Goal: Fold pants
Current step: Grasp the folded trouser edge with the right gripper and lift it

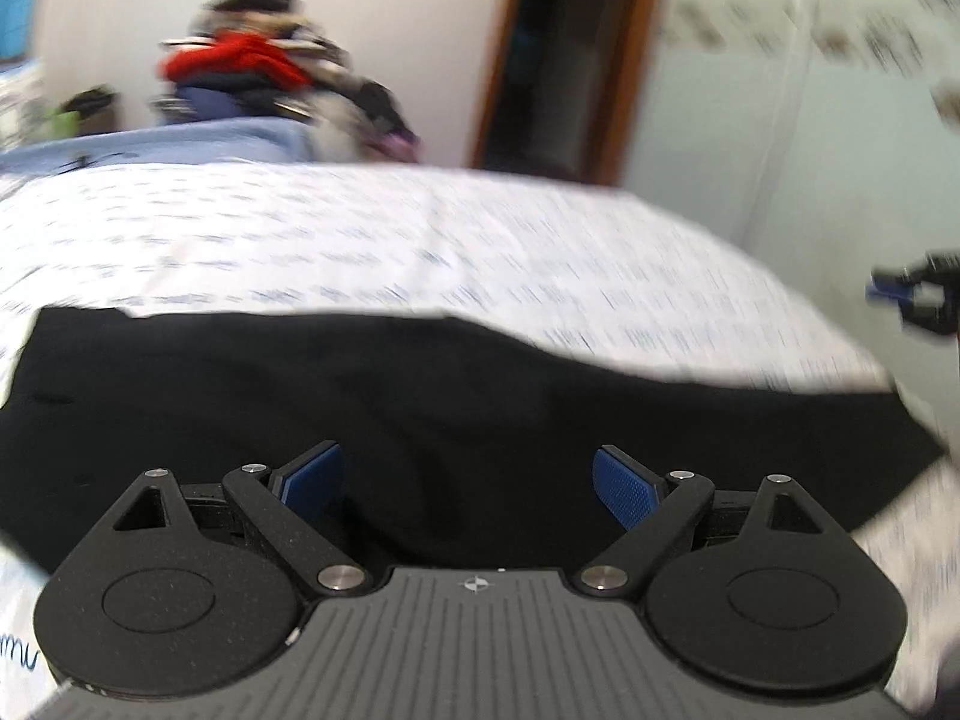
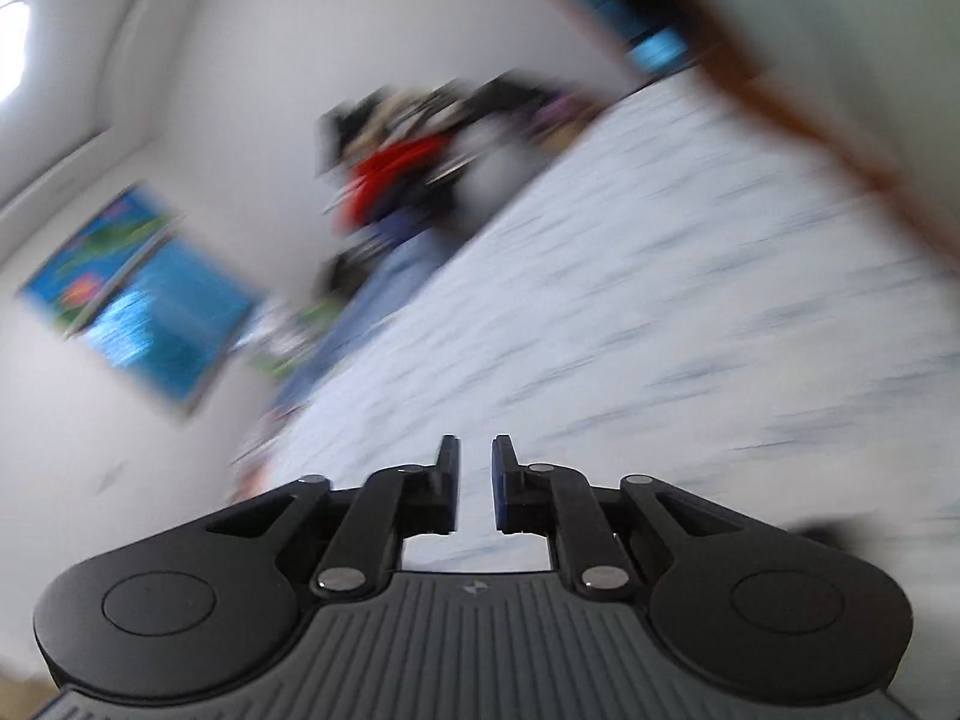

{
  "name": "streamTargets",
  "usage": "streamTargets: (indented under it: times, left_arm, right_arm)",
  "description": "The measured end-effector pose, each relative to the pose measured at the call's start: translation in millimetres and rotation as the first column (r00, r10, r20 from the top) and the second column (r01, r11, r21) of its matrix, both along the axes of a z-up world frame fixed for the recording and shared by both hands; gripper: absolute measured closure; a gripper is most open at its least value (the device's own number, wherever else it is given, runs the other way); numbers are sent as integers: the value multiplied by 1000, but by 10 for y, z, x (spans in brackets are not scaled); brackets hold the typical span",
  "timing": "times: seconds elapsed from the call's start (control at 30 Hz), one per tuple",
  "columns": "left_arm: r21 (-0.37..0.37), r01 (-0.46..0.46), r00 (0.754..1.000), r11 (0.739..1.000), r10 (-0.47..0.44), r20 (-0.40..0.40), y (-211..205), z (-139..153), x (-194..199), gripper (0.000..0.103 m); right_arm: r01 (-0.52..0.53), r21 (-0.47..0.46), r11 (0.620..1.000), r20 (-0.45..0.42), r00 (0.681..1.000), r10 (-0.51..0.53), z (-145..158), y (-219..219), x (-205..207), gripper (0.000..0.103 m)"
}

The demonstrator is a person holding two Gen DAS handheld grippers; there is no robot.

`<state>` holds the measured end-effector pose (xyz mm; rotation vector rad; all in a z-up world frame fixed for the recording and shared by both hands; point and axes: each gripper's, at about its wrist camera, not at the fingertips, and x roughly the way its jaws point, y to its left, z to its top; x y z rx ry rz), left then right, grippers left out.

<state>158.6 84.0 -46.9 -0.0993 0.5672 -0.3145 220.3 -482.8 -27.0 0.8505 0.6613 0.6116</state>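
Note:
Black pants (image 1: pixel 360 396) lie flat across the white patterned bed sheet (image 1: pixel 360 240) in the left wrist view, stretching from left to right. My left gripper (image 1: pixel 468 486) is open and empty, hovering just above the pants. My right gripper (image 2: pixel 475 480) has its jaws nearly together with a narrow gap and nothing between them; it is tilted above the sheet (image 2: pixel 660 300), and it also shows small at the right edge of the left wrist view (image 1: pixel 918 294). The pants are not visible in the blurred right wrist view.
A pile of clothes with a red item (image 1: pixel 240 60) sits at the far side of the bed, also in the right wrist view (image 2: pixel 402 174). A light blue cloth (image 1: pixel 180 144) lies in front of it. A wooden door frame (image 1: pixel 498 60) stands behind.

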Motion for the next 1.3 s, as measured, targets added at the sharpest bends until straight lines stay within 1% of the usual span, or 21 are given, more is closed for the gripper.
streamTargets:
  times: [0.03, 0.07, 0.1, 0.13, 0.2, 0.23, 0.27, 0.3, 0.33, 0.4, 0.47, 0.63, 0.7, 0.77, 0.83, 0.9, 0.97, 1.03, 1.1, 1.17, 1.3]
  left_arm:
    - [-32, -44, 999, 999, 45, 16, 57, -5, 15, 9]
    - [-61, -80, 996, 995, 82, 25, 97, -21, 27, 6]
    - [-89, -113, 993, 990, 116, 33, 135, -46, 38, 5]
    - [-109, -143, 988, 984, 149, 46, 169, -87, 43, 4]
    - [-89, -196, 976, 977, 203, 78, 191, -221, 33, 4]
    - [-85, -221, 972, 971, 227, 61, 203, -297, 46, 4]
    - [-119, -242, 970, 963, 243, -8, 252, -329, 97, 4]
    - [-144, -247, 969, 958, 245, -33, 297, -333, 125, 3]
    - [-165, -241, 970, 956, 239, -33, 327, -334, 128, 1]
    - [-175, -230, 973, 957, 227, -38, 344, -340, 133, 1]
    - [-175, -227, 974, 958, 223, -39, 337, -341, 139, 1]
    - [-212, -219, 976, 952, 214, -48, 405, -384, 150, 1]
    - [-244, -214, 977, 946, 209, -49, 443, -411, 158, 1]
    - [-269, -211, 977, 940, 205, -50, 483, -425, 173, 1]
    - [-280, -208, 978, 937, 203, -50, 493, -428, 169, 1]
    - [-281, -208, 978, 937, 202, -50, 488, -428, 173, 1]
    - [-283, -207, 978, 936, 201, -50, 493, -428, 182, 1]
    - [-288, -207, 978, 935, 201, -50, 491, -428, 180, 1]
    - [-289, -207, 978, 935, 201, -49, 489, -426, 179, 1]
    - [-289, -207, 978, 935, 201, -49, 489, -426, 179, 1]
    - [-288, -205, 979, 935, 200, -48, 491, -426, 180, 1]
  right_arm:
    - [-82, 36, 996, -19, 996, 83, -6, 308, 153, 60]
    - [-157, 71, 985, -30, 987, 160, -28, 634, 300, 35]
    - [-226, 95, 970, -32, 973, 230, -52, 951, 436, 27]
    - [-296, 115, 948, -41, 952, 302, -91, 1283, 580, 23]
    - [-417, 127, 900, -90, 899, 429, -182, 1874, 841, 23]
    - [-460, 119, 880, -117, 874, 472, -237, 2142, 984, 23]
    - [-489, 110, 865, -146, 853, 501, -298, 2359, 1103, 23]
    - [-515, 105, 851, -181, 832, 525, -365, 2556, 1229, 23]
    - [-531, 106, 840, -220, 812, 541, -430, 2725, 1346, 23]
    - [-566, 95, 819, -278, 775, 568, -552, 2970, 1476, 23]
    - [-572, 31, 820, -322, 771, 550, -593, 3110, 1564, 23]
    - [-620, -10, 784, -347, 738, 579, -562, 3125, 1534, 24]
    - [-621, -30, 783, -352, 740, 574, -528, 3074, 1505, 25]
    - [-631, -27, 775, -364, 728, 580, -526, 3001, 1476, 25]
    - [-625, -63, 778, -367, 739, 565, -500, 2921, 1471, 25]
    - [-637, -48, 770, -373, 726, 578, -511, 2902, 1472, 25]
    - [-616, -79, 784, -364, 750, 553, -489, 2880, 1495, 25]
    - [-622, -57, 781, -368, 740, 562, -504, 2893, 1548, 24]
    - [-652, -46, 757, -384, 711, 589, -547, 2935, 1542, 23]
    - [-665, -61, 744, -382, 705, 598, -547, 2963, 1520, 23]
    - [-669, -10, 743, -369, 694, 619, -527, 2969, 1539, 23]
